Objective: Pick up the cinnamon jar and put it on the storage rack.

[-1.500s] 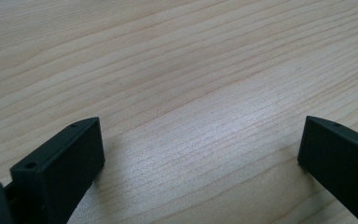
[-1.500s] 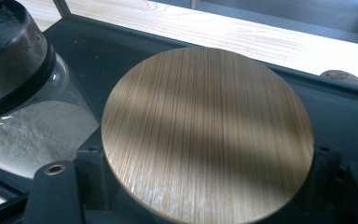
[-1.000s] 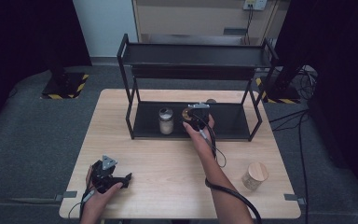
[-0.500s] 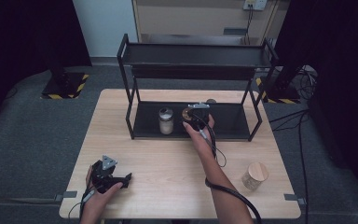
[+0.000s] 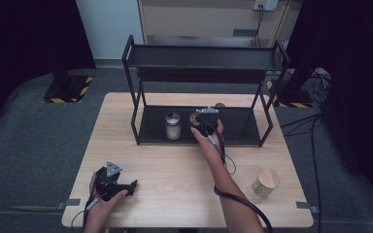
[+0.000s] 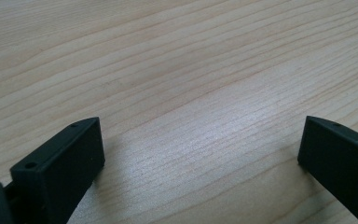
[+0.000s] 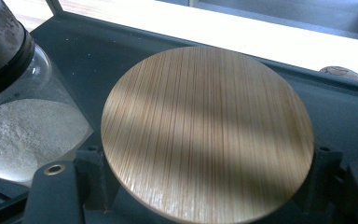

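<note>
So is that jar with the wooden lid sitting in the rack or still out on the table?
In the rack: the lidded jar stands on the lower shelf, clamped in the right gripper.

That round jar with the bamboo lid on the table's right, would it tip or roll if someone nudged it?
The short round jar with the bamboo lid stands upright and looks squat, so it probably slides rather than tips. Knocked onto its side, its round body would likely roll. The wooden table looks smooth, so it offers little grip.
</note>
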